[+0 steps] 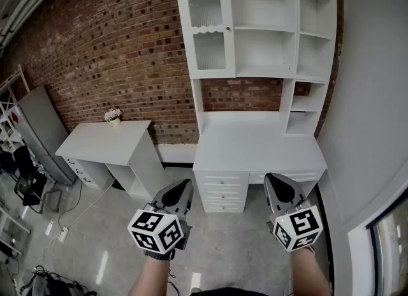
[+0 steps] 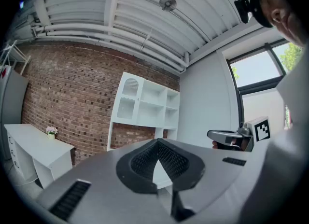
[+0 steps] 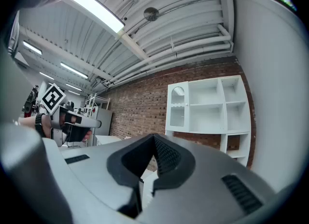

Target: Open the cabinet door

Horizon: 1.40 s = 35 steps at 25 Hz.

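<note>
Far left against the brick wall [image 1: 115, 46]: small white worktop [image 1: 105, 140] with a flower pot [image 1: 113, 117]. Left tool [image 1: 183, 186]: jaws together, empty, held level, well short of the hutch desk [image 1: 255, 145]. Cabinet door [image 1: 207, 30], upper-left bay of that desk, closed, knob [image 1: 228, 29] on its right edge. Right tool [image 1: 273, 178]: jaws together, empty, level.

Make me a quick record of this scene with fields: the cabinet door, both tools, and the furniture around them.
cabinet door: closed, upper left of the white hutch, knob on its right edge
left tool: shut, nothing between its jaws, well short of the door
right tool: shut, nothing between its jaws, well short of the door
desk: white, under the hutch
side table: white, left of the desk, flower pot at its back edge
wall: red brick
</note>
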Available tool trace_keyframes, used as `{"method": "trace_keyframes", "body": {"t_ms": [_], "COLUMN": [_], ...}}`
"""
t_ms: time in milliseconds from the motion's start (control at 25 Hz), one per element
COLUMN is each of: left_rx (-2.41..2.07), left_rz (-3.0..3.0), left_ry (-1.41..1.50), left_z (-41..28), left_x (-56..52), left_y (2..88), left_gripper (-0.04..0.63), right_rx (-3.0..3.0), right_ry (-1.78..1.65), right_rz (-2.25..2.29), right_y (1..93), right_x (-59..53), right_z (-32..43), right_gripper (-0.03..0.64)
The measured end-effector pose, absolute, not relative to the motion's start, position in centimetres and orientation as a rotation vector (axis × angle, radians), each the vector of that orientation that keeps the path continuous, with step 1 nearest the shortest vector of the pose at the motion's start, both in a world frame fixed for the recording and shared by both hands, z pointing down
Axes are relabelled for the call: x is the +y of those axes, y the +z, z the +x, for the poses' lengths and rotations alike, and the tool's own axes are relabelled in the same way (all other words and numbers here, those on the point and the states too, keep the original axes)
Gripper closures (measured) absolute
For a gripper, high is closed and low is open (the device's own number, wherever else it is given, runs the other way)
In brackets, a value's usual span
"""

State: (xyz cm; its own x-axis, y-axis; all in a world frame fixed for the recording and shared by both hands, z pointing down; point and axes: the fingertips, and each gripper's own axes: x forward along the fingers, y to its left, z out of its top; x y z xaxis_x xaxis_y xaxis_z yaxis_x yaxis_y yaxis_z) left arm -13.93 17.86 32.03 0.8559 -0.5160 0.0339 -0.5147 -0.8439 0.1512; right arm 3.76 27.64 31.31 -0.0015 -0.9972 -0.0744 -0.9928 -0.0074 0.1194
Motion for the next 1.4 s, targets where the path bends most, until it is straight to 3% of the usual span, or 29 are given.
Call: {"method": "trace_keyframes", "body": {"t_ms": [800,1400], "left_rx": [-0.812,-0.729], "left_rz": [2.885,2.908], "left_ry": [0.014,-0.023], "left_z": [-8.4,-4.7], "left_x": [16.7,5.5], "left_y": [32.7,33.9], "left_gripper": [0.591,0.591], "right_rx": [-2.268,-2.253], "right_ry": [-0.197,-0.216], "right_rz": [2.236,2.257], "right_y": [31.3,32.0], "right_x": [27.3,17.1], "right_z": [9.1,10.6], "right_gripper": [0.614,0.614]}}
